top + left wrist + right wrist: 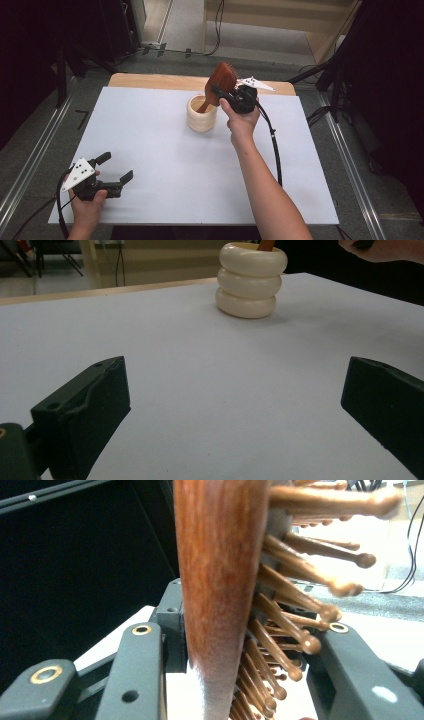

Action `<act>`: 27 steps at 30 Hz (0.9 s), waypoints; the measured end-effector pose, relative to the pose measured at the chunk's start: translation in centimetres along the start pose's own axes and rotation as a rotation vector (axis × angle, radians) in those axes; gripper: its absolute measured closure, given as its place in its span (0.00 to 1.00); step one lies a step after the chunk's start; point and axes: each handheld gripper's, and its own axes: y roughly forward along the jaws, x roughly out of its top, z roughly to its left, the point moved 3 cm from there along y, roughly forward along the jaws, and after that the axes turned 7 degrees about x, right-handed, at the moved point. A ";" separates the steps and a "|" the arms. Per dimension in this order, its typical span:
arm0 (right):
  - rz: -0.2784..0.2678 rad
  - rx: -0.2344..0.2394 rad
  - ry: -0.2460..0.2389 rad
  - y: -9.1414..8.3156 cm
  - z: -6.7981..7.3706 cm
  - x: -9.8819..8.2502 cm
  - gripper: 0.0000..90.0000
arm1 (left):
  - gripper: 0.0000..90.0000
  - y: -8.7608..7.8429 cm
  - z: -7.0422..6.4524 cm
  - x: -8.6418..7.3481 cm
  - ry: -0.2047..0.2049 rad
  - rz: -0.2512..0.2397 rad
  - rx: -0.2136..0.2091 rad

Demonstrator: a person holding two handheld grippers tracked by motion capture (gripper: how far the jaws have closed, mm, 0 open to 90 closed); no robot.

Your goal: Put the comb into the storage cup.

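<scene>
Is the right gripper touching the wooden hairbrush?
Touching. In the right gripper view, the right gripper is clamped on the hairbrush, one jaw against its wooden back, the other on its bristles.

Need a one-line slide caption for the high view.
Right gripper lowers a wooden hairbrush handle-first into a cream ribbed holder; left gripper rests open on the white table.

Worktop (165, 165) w/ white sheet over pale wood, wood edge showing at far side. Grey floor (260, 62) around it, metal rails (30, 165) along both sides. Black cables (218, 25) trail across floor at back. Pale wooden unit (280, 20) behind; dark equipment left & right.
</scene>
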 end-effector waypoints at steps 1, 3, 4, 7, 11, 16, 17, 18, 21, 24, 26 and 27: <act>0.003 -0.001 0.000 0.1 0.0 -0.1 0.61 | 0.00 0.0 0.0 0.0 0.001 0.000 0.000; 0.005 -0.002 0.002 0.3 -0.1 -0.3 0.61 | 0.00 0.0 0.0 0.0 0.003 0.000 -0.001; 0.009 -0.001 0.004 0.3 -0.1 -0.4 0.61 | 0.00 0.0 0.0 0.0 0.002 0.002 -0.001; 0.016 -0.007 0.004 0.6 -0.1 -0.6 0.61 | 0.00 0.0 0.0 0.0 0.002 0.001 -0.003; 0.026 -0.007 0.010 1.0 -0.1 -1.1 0.61 | 0.00 0.0 0.0 0.0 0.006 0.002 -0.003; 0.030 -0.014 0.017 1.4 -0.2 -1.6 0.61 | 0.00 0.1 -0.1 0.0 0.008 0.004 -0.003; 0.030 -0.015 0.021 1.4 -0.2 -1.7 0.61 | 0.00 0.1 -0.1 0.0 0.008 0.003 -0.003; 0.032 -0.018 0.021 1.5 -0.3 -1.8 0.61 | 0.00 0.1 -0.1 0.0 0.008 0.003 -0.003; 0.042 -0.027 0.024 1.6 -0.5 -2.2 0.61 | 0.00 0.1 -0.1 0.0 0.009 0.005 -0.003; 0.039 -0.029 0.034 1.6 -0.8 -2.5 0.61 | 0.00 0.1 -0.1 0.0 0.010 0.006 -0.003; 0.034 -0.032 0.047 1.6 -0.9 -2.5 0.61 | 0.00 0.1 -0.1 0.0 0.012 0.007 -0.003; 0.032 -0.033 0.050 1.6 -0.9 -2.5 0.61 | 0.00 0.1 -0.1 0.0 0.013 0.007 -0.003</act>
